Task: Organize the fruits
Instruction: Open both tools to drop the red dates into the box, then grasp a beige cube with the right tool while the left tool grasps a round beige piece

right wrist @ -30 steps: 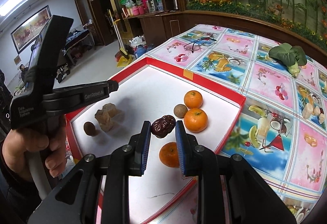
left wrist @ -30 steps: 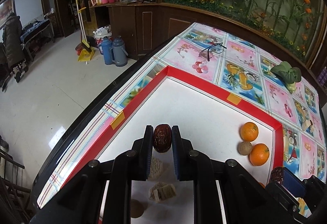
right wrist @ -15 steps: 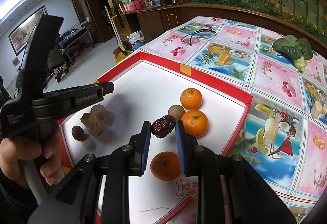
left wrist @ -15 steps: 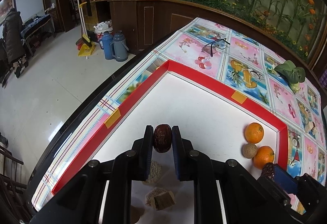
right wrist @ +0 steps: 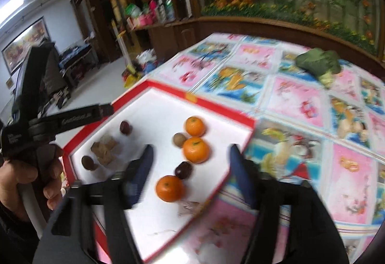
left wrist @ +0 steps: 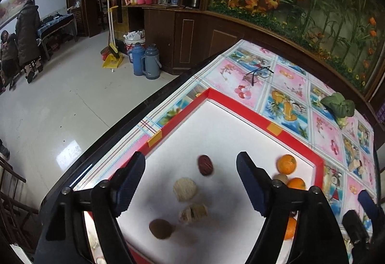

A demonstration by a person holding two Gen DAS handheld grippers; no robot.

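L gripper [left wrist: 191, 182] fingers spread wide, holding nothing; red date [left wrist: 205, 164] lies on white tray [left wrist: 228, 129] btwn them. R gripper [right wrist: 190, 170] also wide open, empty, 2nd date [right wrist: 183, 170] below. Only R view, blurred, shows the hand [right wrist: 26, 182] on L gripper.

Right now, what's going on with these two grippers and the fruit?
A person is sorting fruit on a red-rimmed white tray. Both hand-held grippers are open and empty: the left hand-held gripper hangs over a dark red date near the pale walnut pieces, and the right hand-held gripper over another date among three oranges.
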